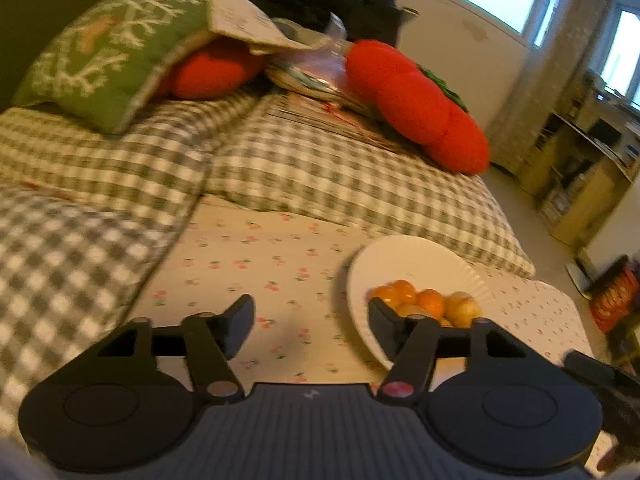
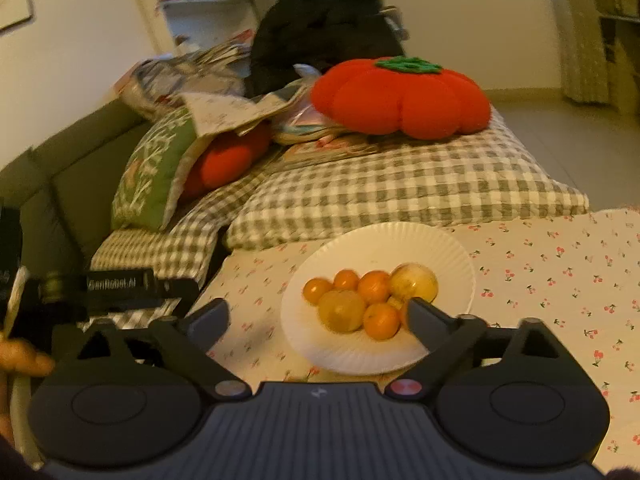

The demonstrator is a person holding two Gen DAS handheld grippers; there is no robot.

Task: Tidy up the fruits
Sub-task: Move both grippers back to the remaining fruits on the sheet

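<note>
One legible marking only: white lettering, blurred, reading roughly "GenRobot.AI", on the side of a black bar-shaped device body [image 2: 120, 285], left of the white paper plate [image 2: 448, 248], seen from the right wrist. Small pale logo mark, no letters, on the ribbed grey housing [image 2: 318, 394] below the plate. Spines on the shelf far behind the plate too blurred to read.

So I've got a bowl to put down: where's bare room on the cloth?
The cherry-print cloth is bare to the right of the white plate and between the plate and the checked pillows. The plate's near half is crowded with fruit; its far half is bare.
</note>
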